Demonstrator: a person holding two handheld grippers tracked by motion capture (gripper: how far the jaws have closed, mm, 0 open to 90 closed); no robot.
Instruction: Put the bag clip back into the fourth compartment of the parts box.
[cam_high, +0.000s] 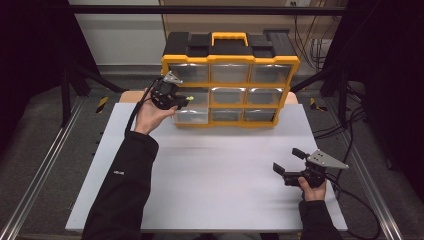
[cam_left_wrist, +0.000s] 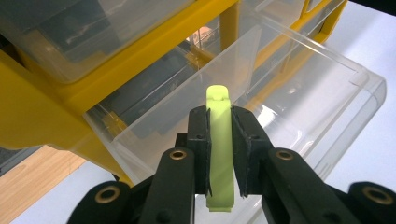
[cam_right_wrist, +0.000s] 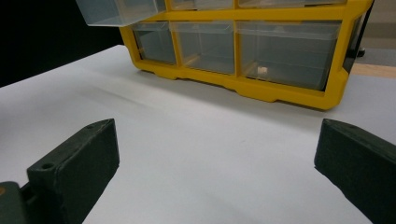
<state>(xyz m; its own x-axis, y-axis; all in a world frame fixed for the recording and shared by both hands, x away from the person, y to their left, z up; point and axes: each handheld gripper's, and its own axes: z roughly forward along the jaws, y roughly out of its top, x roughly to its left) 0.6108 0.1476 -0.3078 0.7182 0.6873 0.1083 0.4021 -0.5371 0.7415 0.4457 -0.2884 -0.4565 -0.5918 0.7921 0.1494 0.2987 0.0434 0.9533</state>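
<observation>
Setting: a white table (cam_high: 210, 170) fills the middle of the high view, with a yellow organiser cabinet (cam_high: 230, 92) standing at its far edge, upper centre of the frame; a person's two sleeved forearms come in from the bottom edge

Cabinet: three rows of three clear drawers in a yellow frame, black top with a yellow carry handle; in the right gripper view it runs across the top of the frame

Open drawer: one clear drawer (cam_left_wrist: 289, 98) of the cabinet's left column is pulled out towards the person; in the left gripper view it stretches from the centre to the right edge, and in the right gripper view it juts out at the upper left

Left tongs: the left tongs (cam_left_wrist: 219, 154) sit at the bottom centre of the left gripper view, pinching a thin light-green strip (cam_left_wrist: 219, 140) between the two black pads; in the high view they are left of centre, against the cabinet's left column

Green strip: held upright, its rounded tip rising above the pads over the near wall of the open drawer, its lower end showing below them

Right tongs: the right tongs (cam_high: 289, 161) are at the lower right of the high view, over bare table and well apart from the cabinet, spread wide with nothing between them
</observation>
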